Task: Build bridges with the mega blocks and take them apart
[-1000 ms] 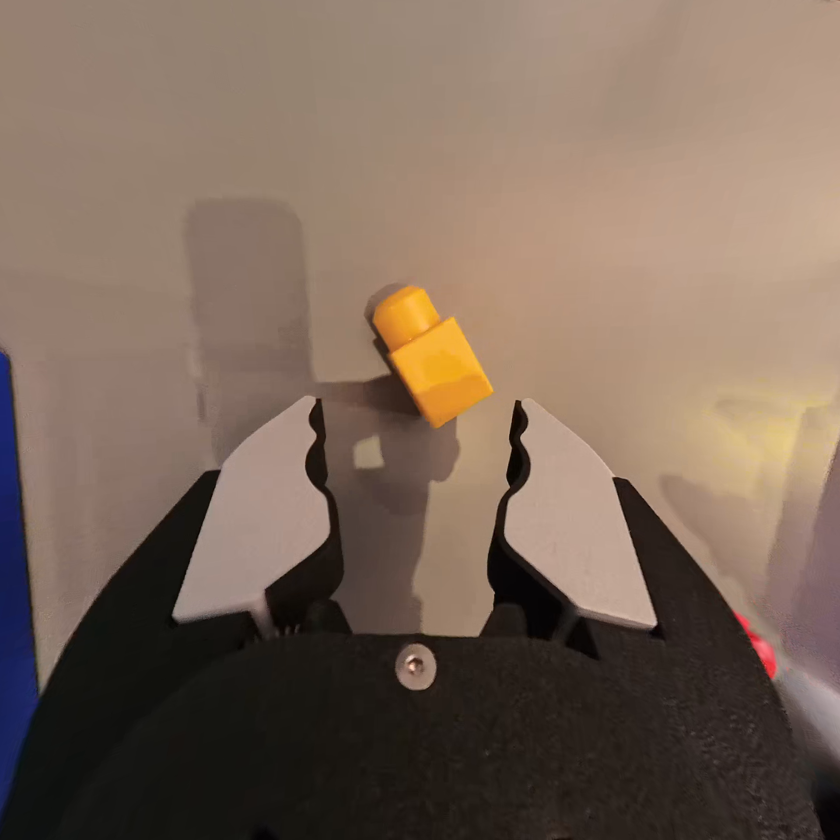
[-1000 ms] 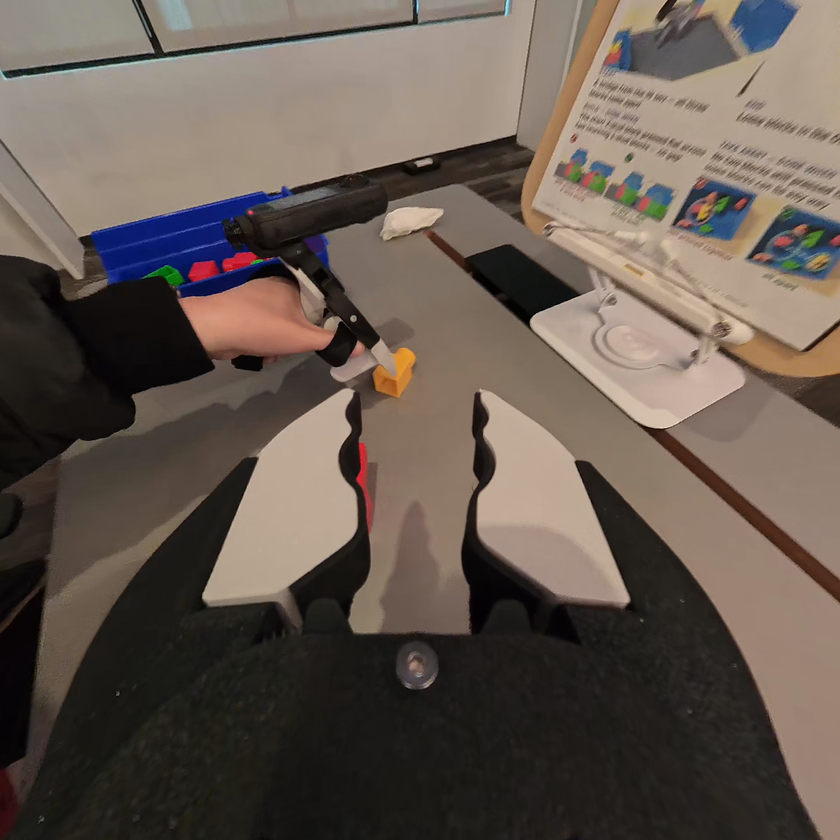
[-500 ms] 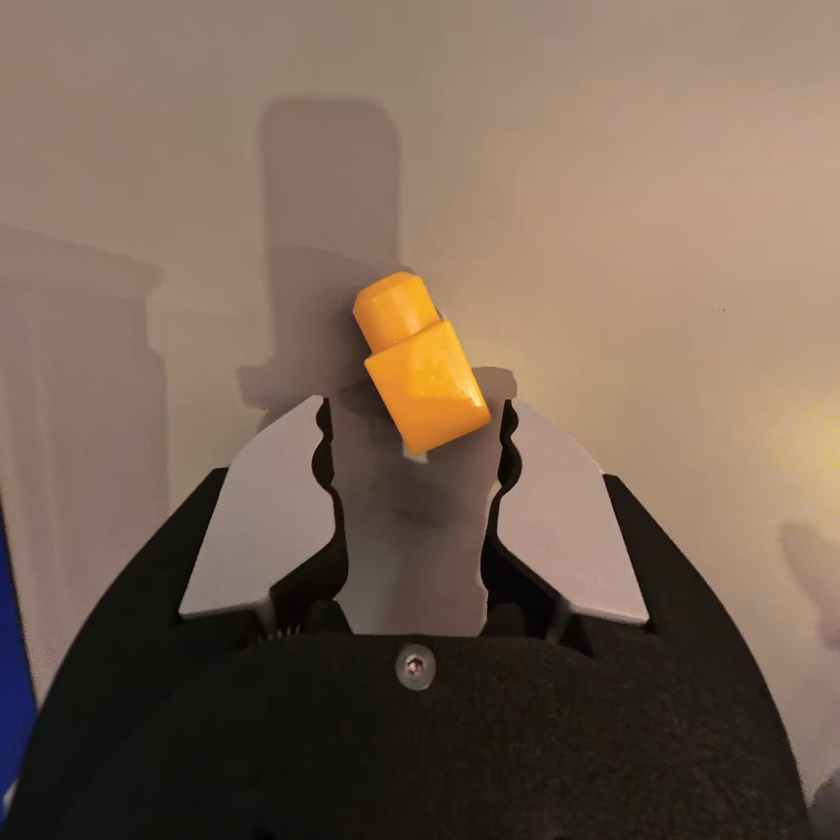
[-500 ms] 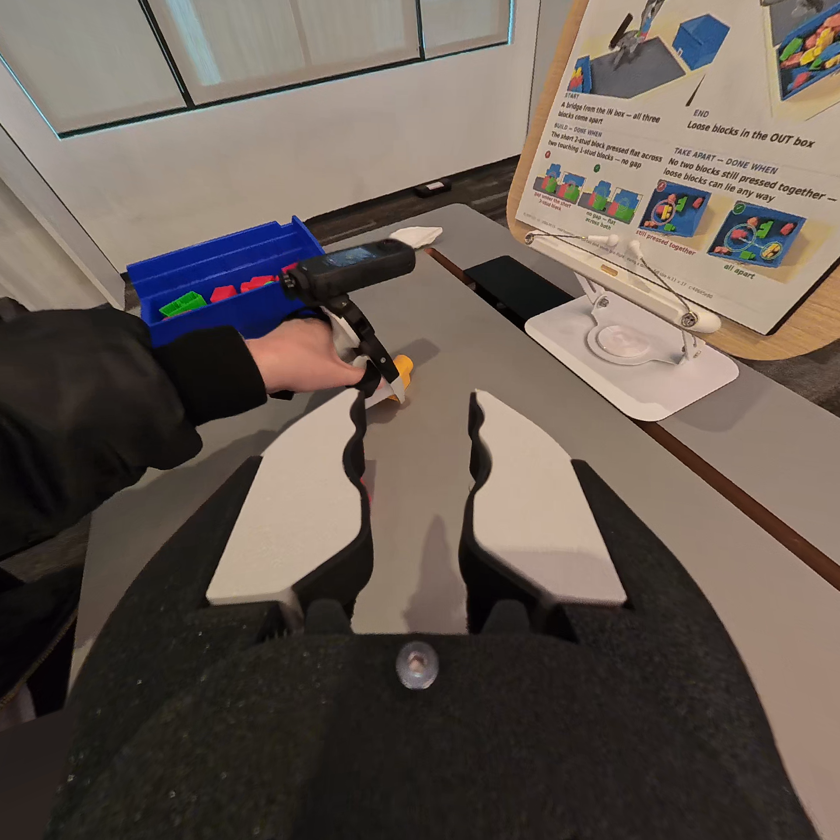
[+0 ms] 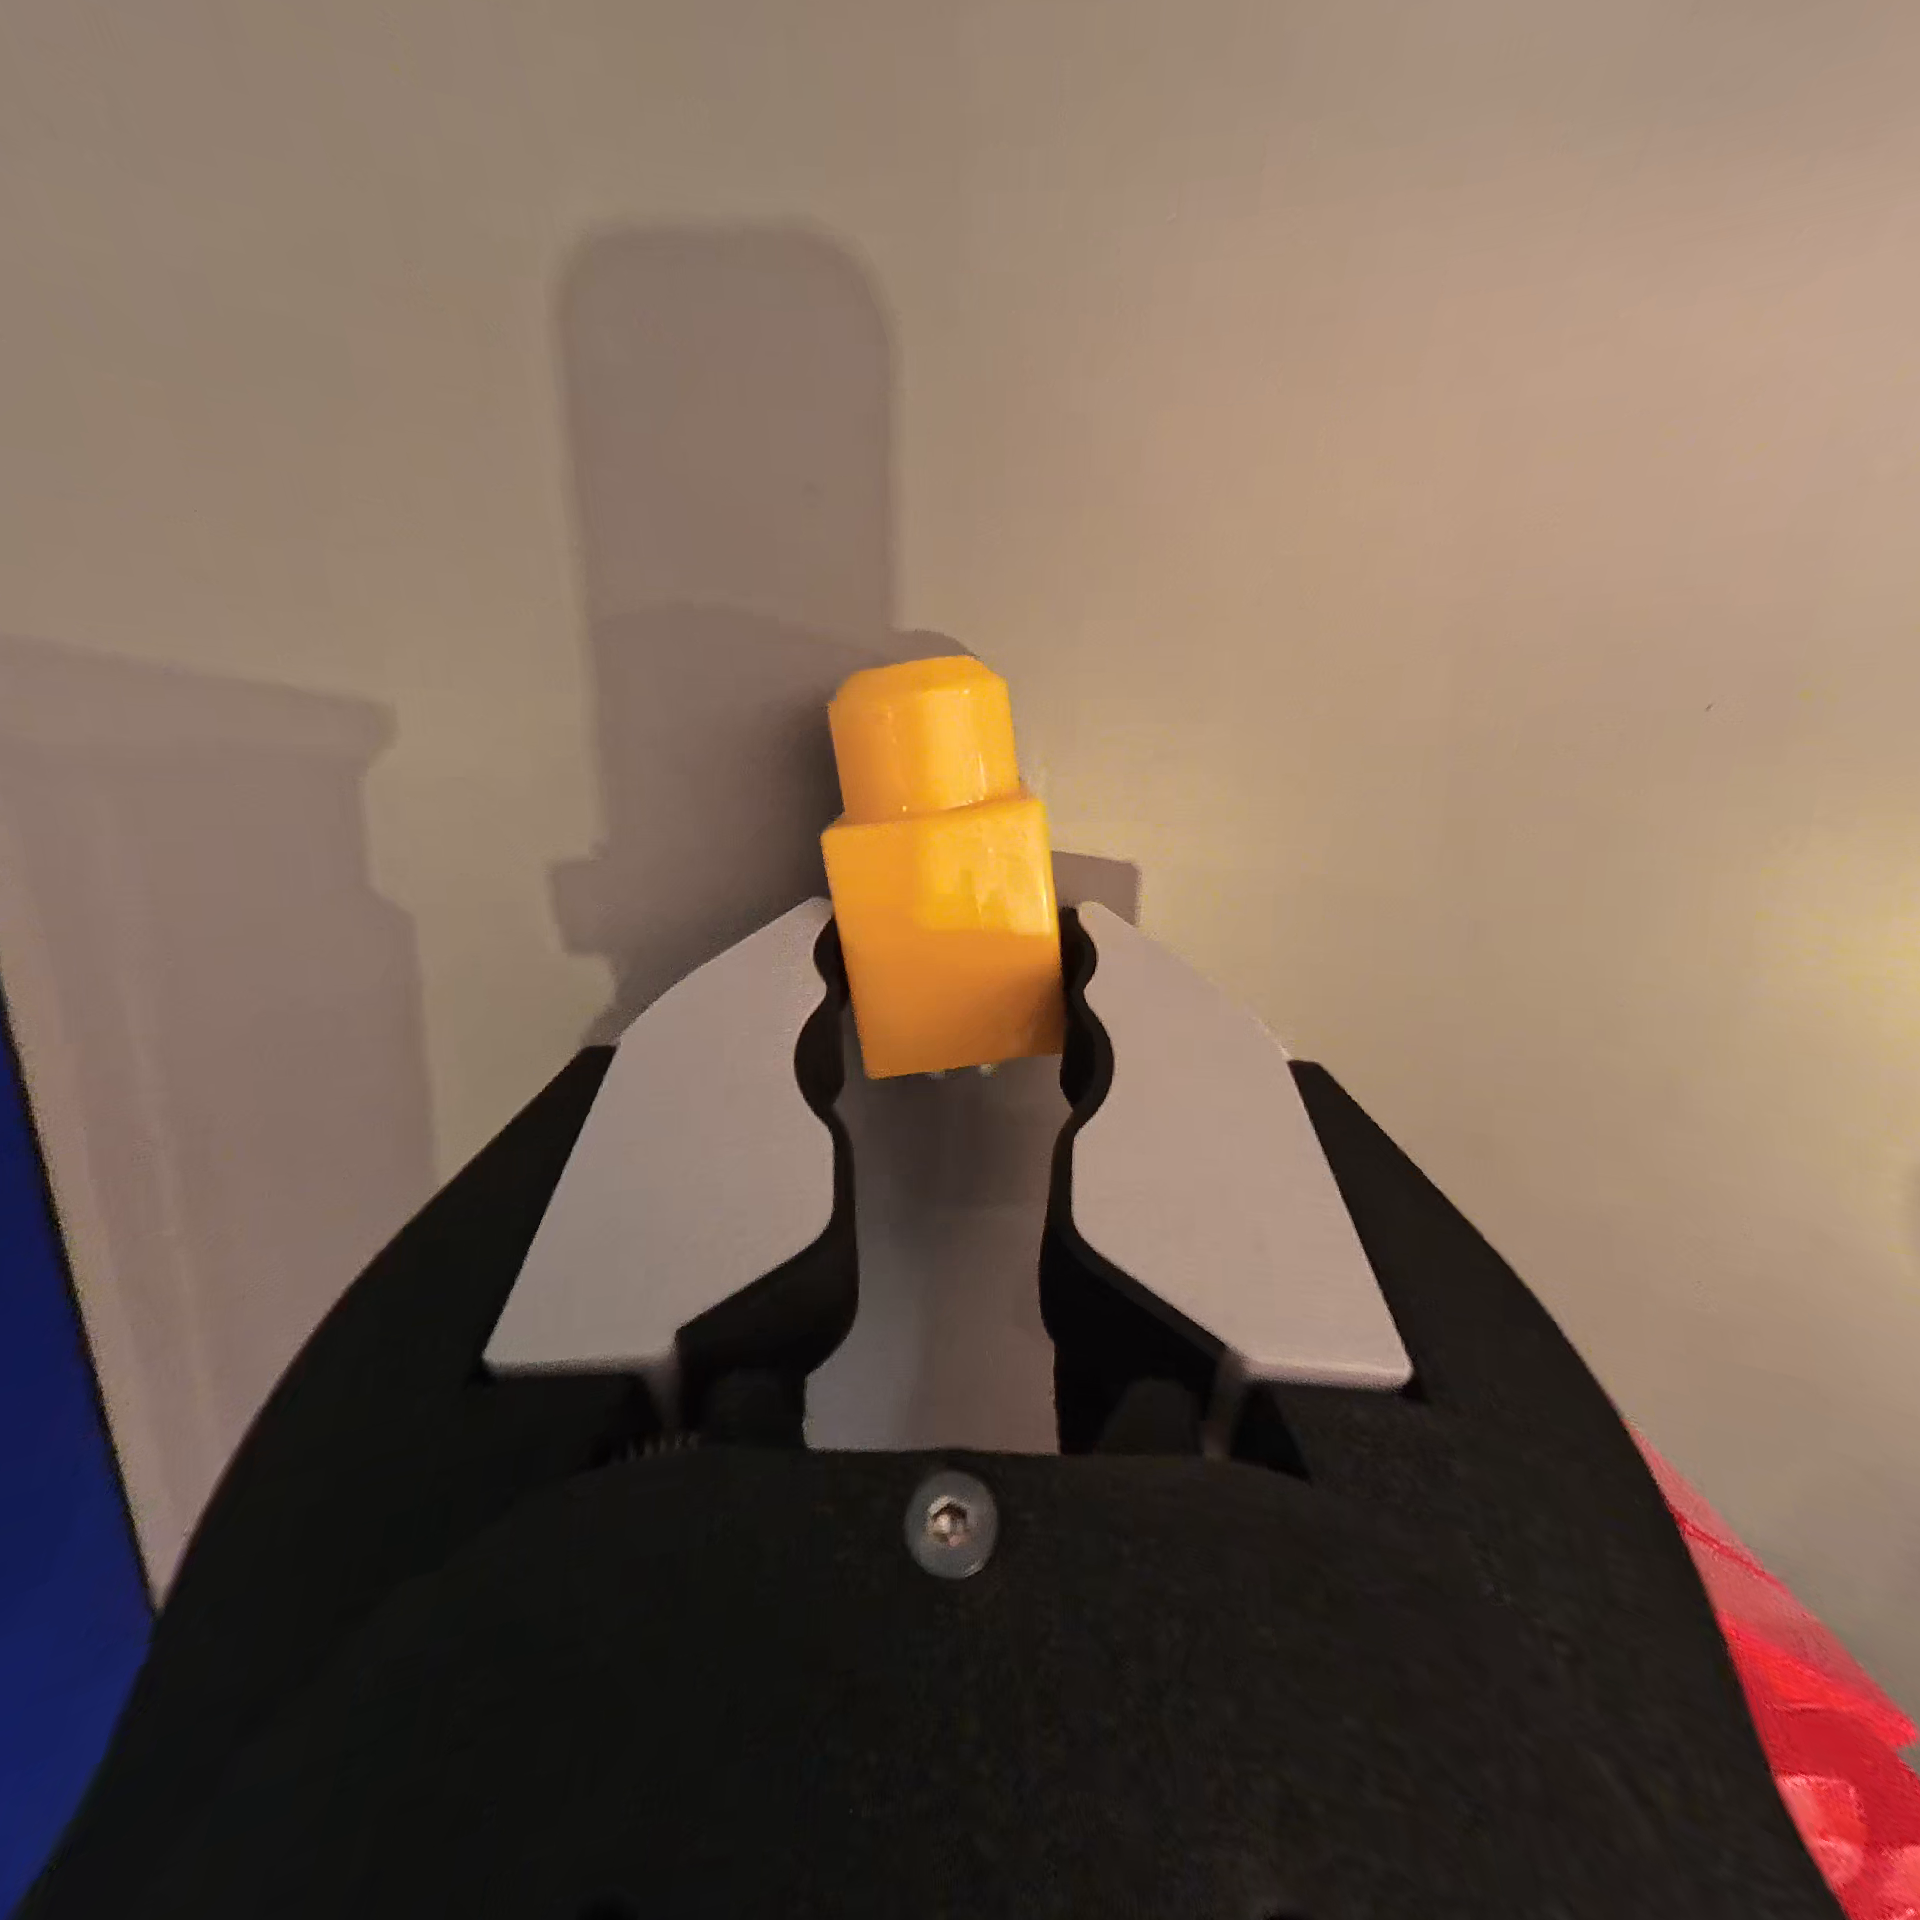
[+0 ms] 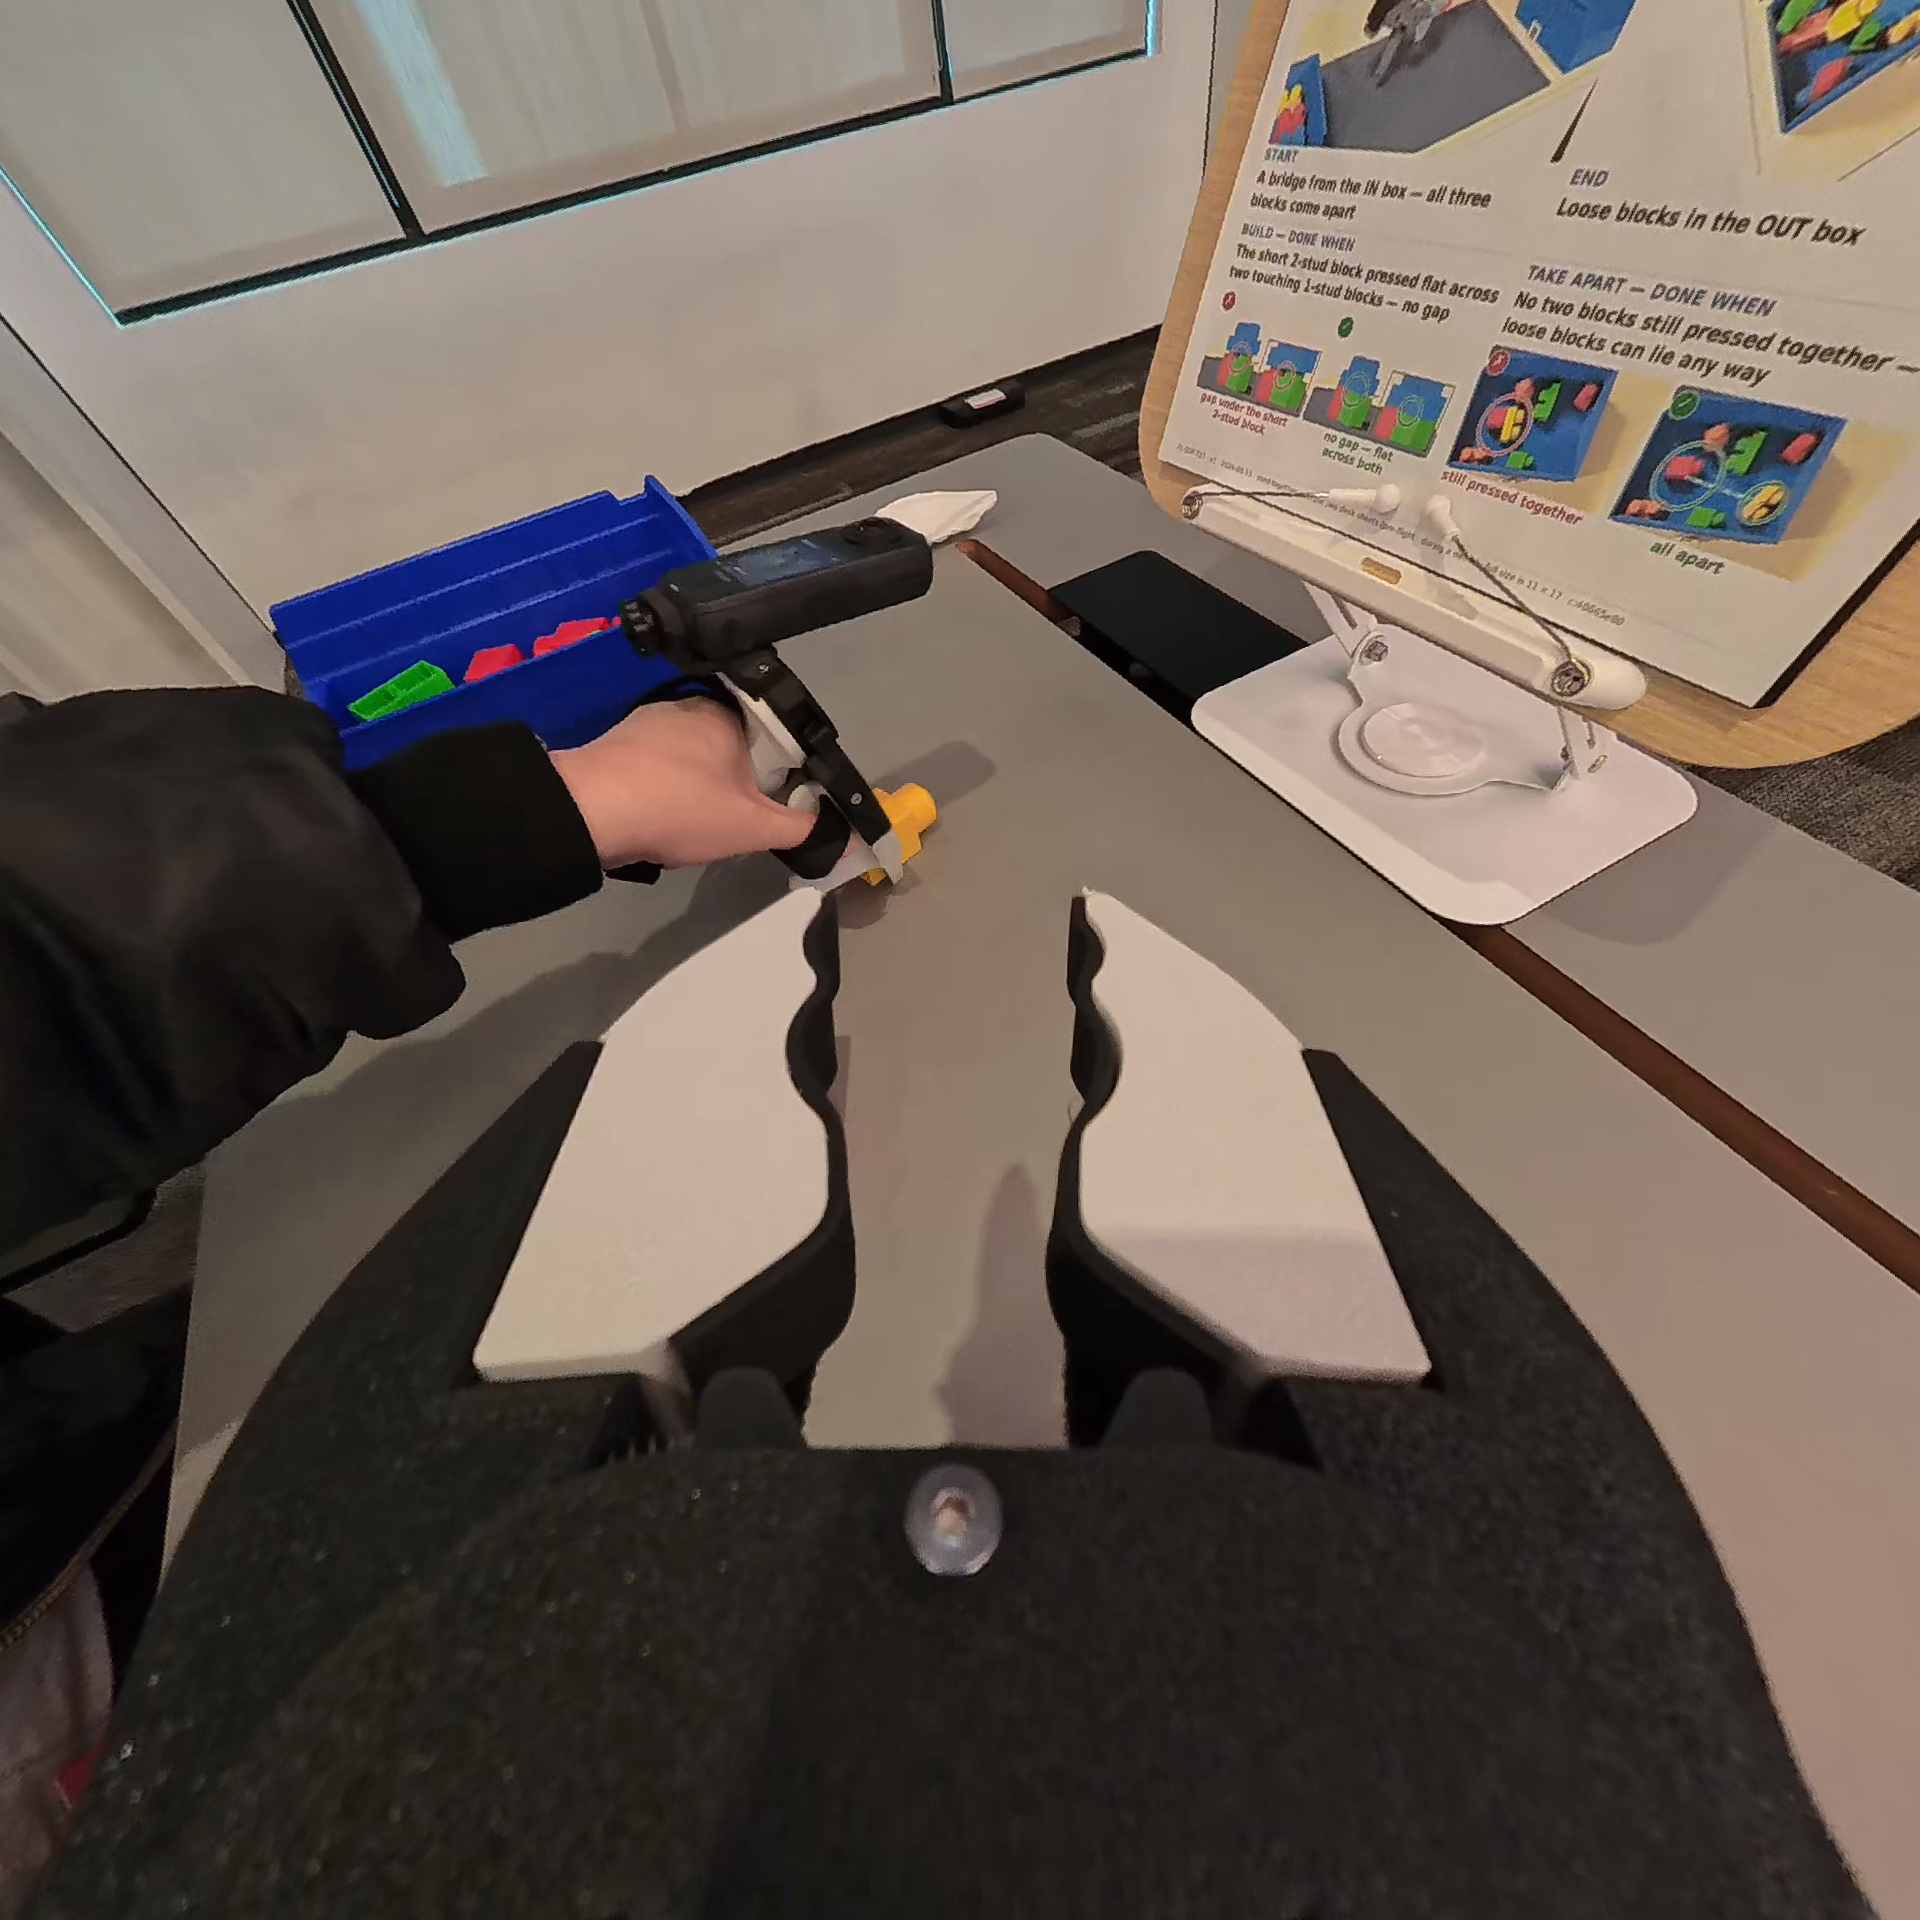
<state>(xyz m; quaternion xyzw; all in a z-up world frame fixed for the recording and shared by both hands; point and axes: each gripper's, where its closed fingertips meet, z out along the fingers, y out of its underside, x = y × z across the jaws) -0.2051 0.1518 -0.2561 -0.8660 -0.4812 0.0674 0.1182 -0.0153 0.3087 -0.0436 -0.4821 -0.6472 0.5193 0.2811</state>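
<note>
An orange one-stud block (image 5: 940, 935) lies on its side on the grey table (image 5: 1455, 520), stud pointing away. My left gripper (image 5: 954, 925) is shut on it, one fingertip on each side of its body. The right wrist view shows the same from farther off: the left gripper (image 6: 878, 847), held by a hand, pinches the orange block (image 6: 906, 816) down on the table. My right gripper (image 6: 951, 904) is open and empty above the grey table (image 6: 1195, 1039), nearer than the block. A red block (image 5: 1829, 1704) shows blurred at the lower right of the left wrist view.
A blue bin (image 6: 488, 613) with green and red blocks stands at the far left; its wall also shows in the left wrist view (image 5: 42, 1299). An instruction board (image 6: 1558, 312) on a white stand (image 6: 1444, 769) is at the right. A white cloth (image 6: 935, 511) and a black pad (image 6: 1164, 623) lie beyond.
My left gripper moved forward over the orange block and closed on it; the block turned from tilted to straight between the fingers. My right gripper drew back a little and stayed open.
</note>
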